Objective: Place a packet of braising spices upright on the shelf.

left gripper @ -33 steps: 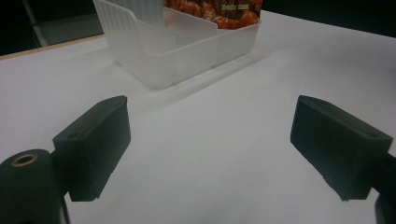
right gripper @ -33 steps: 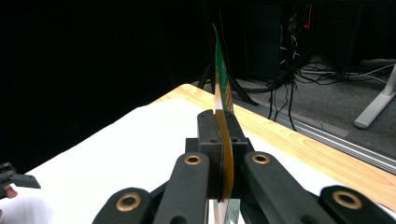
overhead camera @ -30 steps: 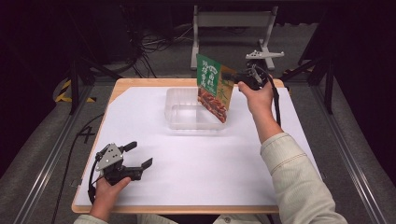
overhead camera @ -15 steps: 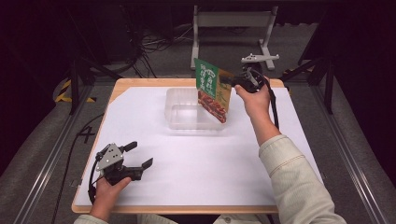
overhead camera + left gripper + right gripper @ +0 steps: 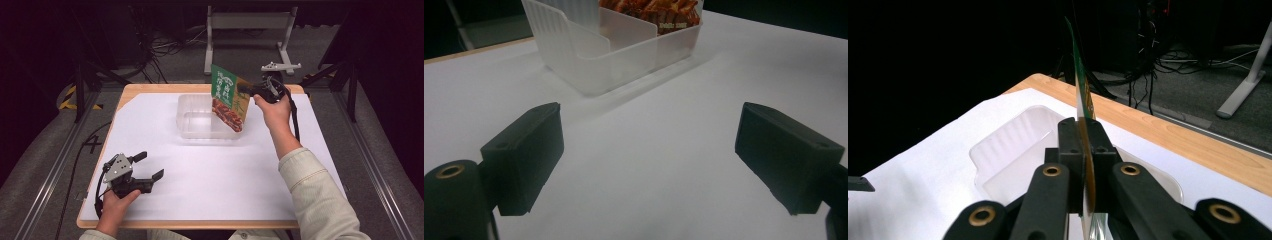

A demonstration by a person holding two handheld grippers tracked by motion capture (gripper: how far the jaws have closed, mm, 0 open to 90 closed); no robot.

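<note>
High view first: at the lower left of the frame the left gripper (image 5: 150, 166) rests on the white sheet (image 5: 220, 190) that covers the desk (image 5: 150, 90), its fingers spread wide with nothing between them. Left gripper view shows those two black fingers (image 5: 526, 150) far apart over bare white paper, with the clear plastic tray (image 5: 619, 55) beyond them at the top of the frame. Nothing lies between this gripper and the tray.

Farther back, near the middle of the high view, the tray (image 5: 192, 122) sits on the sheet; a low divider splits it into compartments. The bottom corner of a green snack packet (image 5: 227, 97) dips into the tray's right part, while the rest of the packet stands tilted above the rim.

At the upper right, the right gripper (image 5: 245, 90) holds the packet by its edge. Right gripper view shows the fingers (image 5: 1070, 145) pinched tight on the thin packet (image 5: 1083, 100), seen edge-on, with the tray (image 5: 1013, 150) below it. Behind the desk, cables and a metal stand (image 5: 250, 20) lie on the dark floor.
</note>
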